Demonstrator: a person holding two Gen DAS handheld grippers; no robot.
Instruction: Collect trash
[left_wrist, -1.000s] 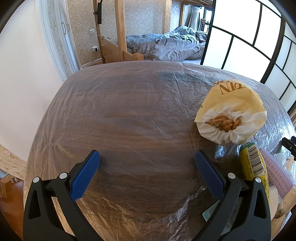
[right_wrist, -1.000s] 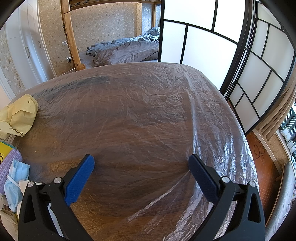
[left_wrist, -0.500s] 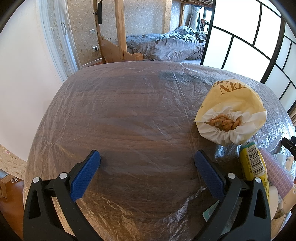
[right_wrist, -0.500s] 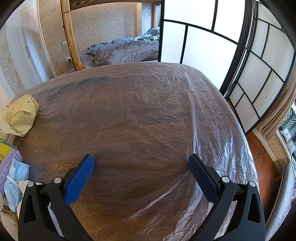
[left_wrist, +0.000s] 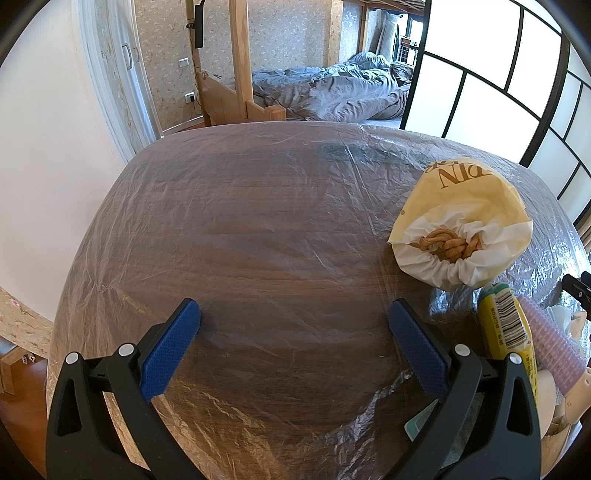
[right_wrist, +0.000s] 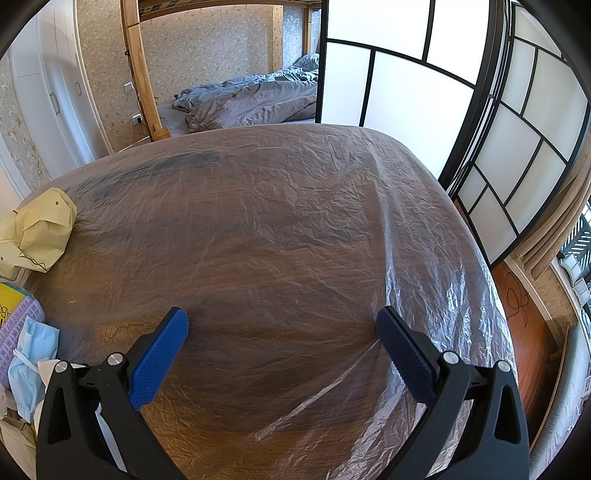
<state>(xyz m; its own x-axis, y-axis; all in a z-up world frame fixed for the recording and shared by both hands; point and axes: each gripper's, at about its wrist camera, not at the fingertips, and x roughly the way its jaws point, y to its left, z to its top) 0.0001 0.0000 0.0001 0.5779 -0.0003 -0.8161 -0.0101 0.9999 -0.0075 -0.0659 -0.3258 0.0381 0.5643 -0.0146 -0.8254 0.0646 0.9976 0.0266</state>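
Lying sideways, yellow bag (left_wrist: 469, 206) mouth faces left claw (left_wrist: 293, 321).

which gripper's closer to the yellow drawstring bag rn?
Left. The bag lies just ahead and right of the left gripper. From the right gripper it sits far off to the left, at the view's edge. Both grippers are open and empty.
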